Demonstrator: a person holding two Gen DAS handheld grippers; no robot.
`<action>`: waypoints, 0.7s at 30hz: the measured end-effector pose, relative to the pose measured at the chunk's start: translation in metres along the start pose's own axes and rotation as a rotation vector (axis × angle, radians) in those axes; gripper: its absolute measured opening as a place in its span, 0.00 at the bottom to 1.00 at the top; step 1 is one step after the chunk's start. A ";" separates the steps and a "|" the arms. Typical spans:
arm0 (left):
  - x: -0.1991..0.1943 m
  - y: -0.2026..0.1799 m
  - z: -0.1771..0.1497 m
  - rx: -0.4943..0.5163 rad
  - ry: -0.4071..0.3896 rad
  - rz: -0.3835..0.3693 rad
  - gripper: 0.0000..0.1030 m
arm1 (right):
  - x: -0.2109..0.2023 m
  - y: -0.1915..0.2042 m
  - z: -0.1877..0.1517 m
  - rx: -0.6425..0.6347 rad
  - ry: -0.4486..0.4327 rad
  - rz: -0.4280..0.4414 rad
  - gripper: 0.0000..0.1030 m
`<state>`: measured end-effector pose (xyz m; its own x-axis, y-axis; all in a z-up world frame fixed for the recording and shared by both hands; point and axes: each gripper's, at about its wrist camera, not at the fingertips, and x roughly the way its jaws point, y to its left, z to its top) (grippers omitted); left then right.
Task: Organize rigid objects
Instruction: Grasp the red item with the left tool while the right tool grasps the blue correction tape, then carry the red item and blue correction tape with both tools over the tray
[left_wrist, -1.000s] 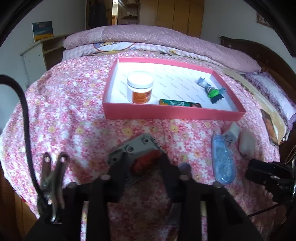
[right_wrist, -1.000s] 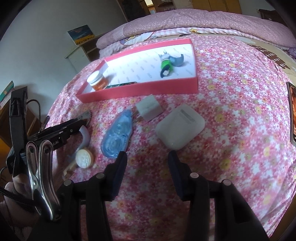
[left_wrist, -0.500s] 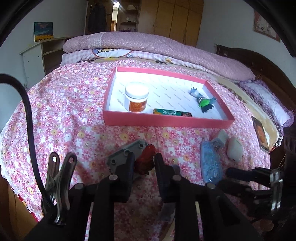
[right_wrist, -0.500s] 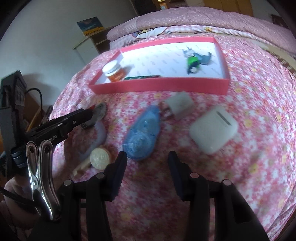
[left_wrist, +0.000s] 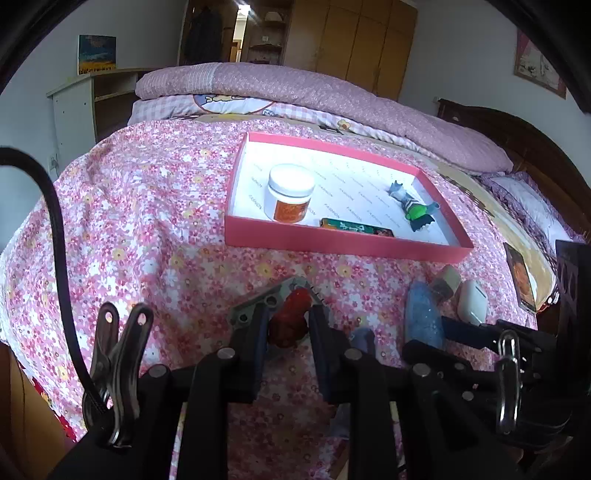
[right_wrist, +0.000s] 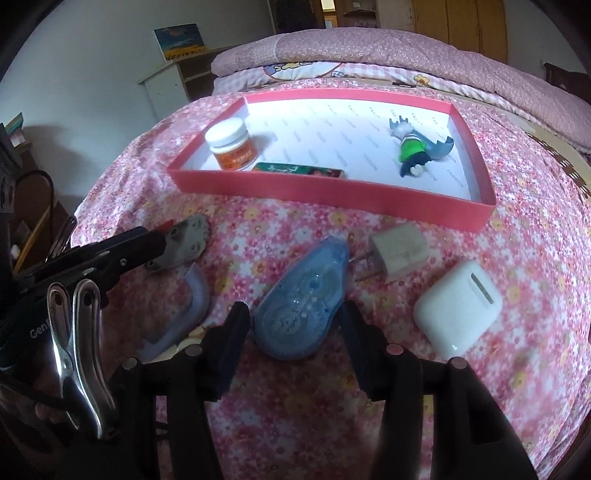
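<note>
Left gripper (left_wrist: 287, 328) is pinching a red-and-grey tool (left_wrist: 291, 317) down on the floral bedspread (left_wrist: 147, 229). Right gripper (right_wrist: 291, 325) sits with its fingers spread either side of the blue tape dispenser (right_wrist: 303, 299), jaws just been opening, pads not touching it. Just past that: a plug (right_wrist: 400, 253) and white case (right_wrist: 458, 308). Further back, the pink tray (right_wrist: 332, 194) holds a jar (right_wrist: 232, 146), a green box (right_wrist: 299, 171) and a toy figure (right_wrist: 413, 147).

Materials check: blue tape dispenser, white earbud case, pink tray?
Blue tape dispenser: translucent plastic, glossy; inner wheels show through.
White earbud case: opaque hard plastic, smooth, with a soft sheen.
Pink tray: probably cardboard; matte walls, thin straight edges, printed white lining.
</note>
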<state>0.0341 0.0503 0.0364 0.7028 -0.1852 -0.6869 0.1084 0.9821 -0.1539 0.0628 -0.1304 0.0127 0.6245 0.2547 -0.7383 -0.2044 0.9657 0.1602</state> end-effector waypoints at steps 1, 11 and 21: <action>0.000 0.000 0.000 -0.001 0.001 -0.001 0.23 | 0.000 0.000 0.000 0.005 0.000 0.002 0.53; 0.002 0.001 -0.002 -0.003 0.006 -0.001 0.23 | 0.005 -0.001 0.007 0.056 -0.014 0.023 0.63; 0.002 0.003 -0.003 -0.010 0.006 -0.005 0.23 | 0.006 0.004 0.004 -0.008 -0.050 -0.046 0.49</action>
<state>0.0334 0.0529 0.0323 0.6984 -0.1898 -0.6901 0.1045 0.9809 -0.1641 0.0688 -0.1246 0.0115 0.6705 0.2125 -0.7108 -0.1808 0.9760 0.1213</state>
